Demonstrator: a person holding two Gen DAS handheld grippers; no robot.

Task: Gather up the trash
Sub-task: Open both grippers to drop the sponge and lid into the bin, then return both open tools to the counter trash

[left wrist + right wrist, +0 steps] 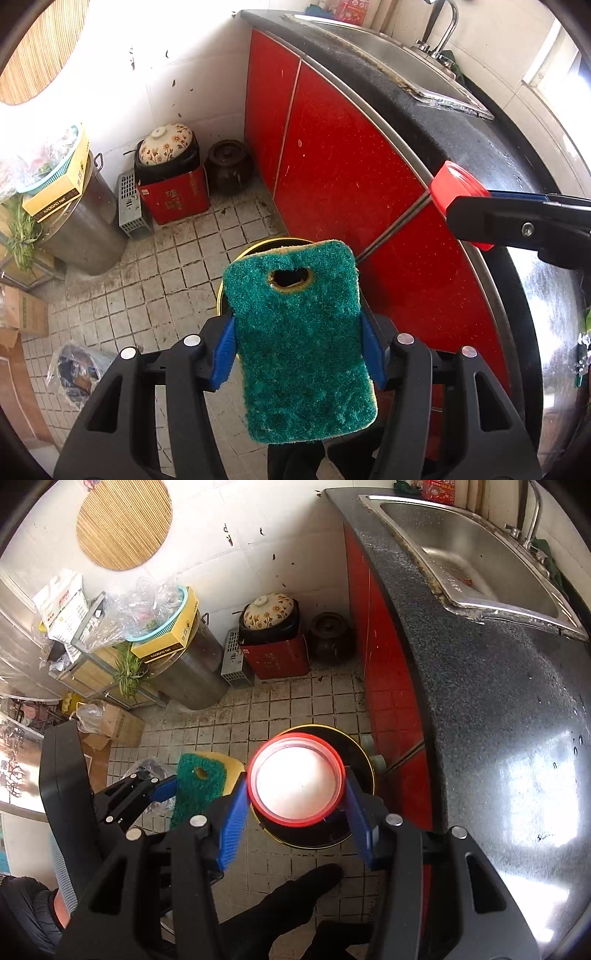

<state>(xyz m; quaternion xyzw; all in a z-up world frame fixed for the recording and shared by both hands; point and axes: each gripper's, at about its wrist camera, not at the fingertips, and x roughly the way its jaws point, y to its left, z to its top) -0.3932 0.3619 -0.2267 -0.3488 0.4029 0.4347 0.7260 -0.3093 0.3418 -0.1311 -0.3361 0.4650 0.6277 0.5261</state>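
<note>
While clamped in the left hand-held gripper (299, 354), the green sponge (301, 339) is held above the bin (354, 753); red lid (296, 781) is gripped by right hand-held gripper (295, 812), left of the counter (498, 720).

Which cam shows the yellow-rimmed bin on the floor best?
Right wrist: the bin shows most of its yellow rim and dark inside below the red lid that the right gripper grips. In the left wrist view the green sponge hides all but a sliver of rim.
</note>
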